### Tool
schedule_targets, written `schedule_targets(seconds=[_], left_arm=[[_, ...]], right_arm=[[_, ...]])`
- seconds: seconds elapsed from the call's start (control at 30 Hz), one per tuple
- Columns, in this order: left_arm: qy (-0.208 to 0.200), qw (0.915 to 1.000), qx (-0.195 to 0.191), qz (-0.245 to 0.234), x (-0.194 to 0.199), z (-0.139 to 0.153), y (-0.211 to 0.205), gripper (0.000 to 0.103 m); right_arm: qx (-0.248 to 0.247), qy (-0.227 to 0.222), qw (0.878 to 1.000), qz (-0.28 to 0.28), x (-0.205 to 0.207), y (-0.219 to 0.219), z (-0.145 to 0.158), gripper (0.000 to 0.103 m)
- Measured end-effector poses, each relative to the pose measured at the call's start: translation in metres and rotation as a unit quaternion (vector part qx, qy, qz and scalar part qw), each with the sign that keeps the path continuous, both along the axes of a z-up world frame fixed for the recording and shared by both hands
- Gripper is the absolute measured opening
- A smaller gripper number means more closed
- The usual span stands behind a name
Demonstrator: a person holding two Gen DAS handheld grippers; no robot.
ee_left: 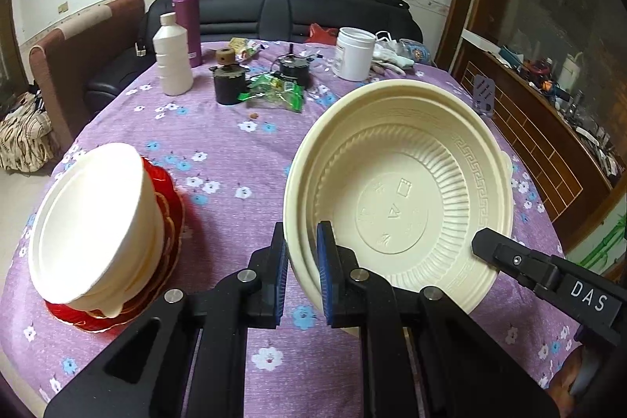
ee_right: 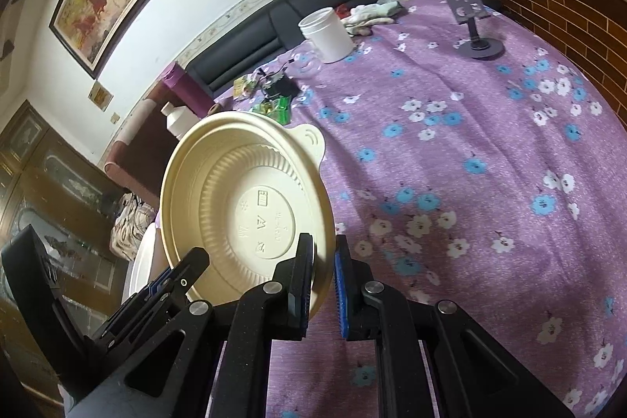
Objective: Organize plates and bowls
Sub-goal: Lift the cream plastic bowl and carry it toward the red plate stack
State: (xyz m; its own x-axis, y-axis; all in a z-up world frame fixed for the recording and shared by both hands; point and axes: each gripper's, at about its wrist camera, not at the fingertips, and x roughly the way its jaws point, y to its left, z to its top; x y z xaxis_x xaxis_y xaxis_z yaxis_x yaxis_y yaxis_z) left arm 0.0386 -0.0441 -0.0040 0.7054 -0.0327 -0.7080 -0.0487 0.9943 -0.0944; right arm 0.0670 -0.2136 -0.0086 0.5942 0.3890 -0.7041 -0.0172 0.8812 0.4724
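**Ana:** Two claws on one dish! The left claw (ee_left: 303, 273) has its blue pads clamped on the near left rim of the cream plastic bowl (ee_left: 399, 190), rim pinched right between them.

**Ben:** And the right claw (ee_right: 323, 281) bites the opposite edge of that same bowl, its jaws closed down on the rim. In the left wrist view its black finger comes in at the bowl's near right side.

**Ana:** The bowl is tipped up towards the cameras, off the purple flowered surface (ee_left: 235, 159), so you see straight into it: ribbed wall, key-pattern band, moulded marks on the base. A small tab handle juts from its far rim.

**Ben:** It looks like more than one nested there, going by the doubled rim, though I can't count them.

**Ana:** Off to the left, near the surface's edge, a white bowl (ee_left: 94, 222) sits tilted on a red plate (ee_left: 164, 261) with gold trim.

**Ben:** Far side is clutter: white plastic bottle (ee_left: 172, 59), purple flask (ee_left: 187, 18) behind it, white tub (ee_left: 354, 53), green wrappers (ee_left: 278, 93), gloves (ee_left: 392, 55). A grey phone stand (ee_right: 470, 14) stands at the far right.
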Motion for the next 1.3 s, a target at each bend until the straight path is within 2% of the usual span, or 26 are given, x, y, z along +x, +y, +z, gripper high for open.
schedule_targets(seconds=[1.3], left_arm=[[0.002,0.9998,-0.007,0.02,-0.007,0.003,0.027,0.012]], right_arm=[[-0.006,-0.004,1.0,0.03,0.003,0.031,0.005,0.01]])
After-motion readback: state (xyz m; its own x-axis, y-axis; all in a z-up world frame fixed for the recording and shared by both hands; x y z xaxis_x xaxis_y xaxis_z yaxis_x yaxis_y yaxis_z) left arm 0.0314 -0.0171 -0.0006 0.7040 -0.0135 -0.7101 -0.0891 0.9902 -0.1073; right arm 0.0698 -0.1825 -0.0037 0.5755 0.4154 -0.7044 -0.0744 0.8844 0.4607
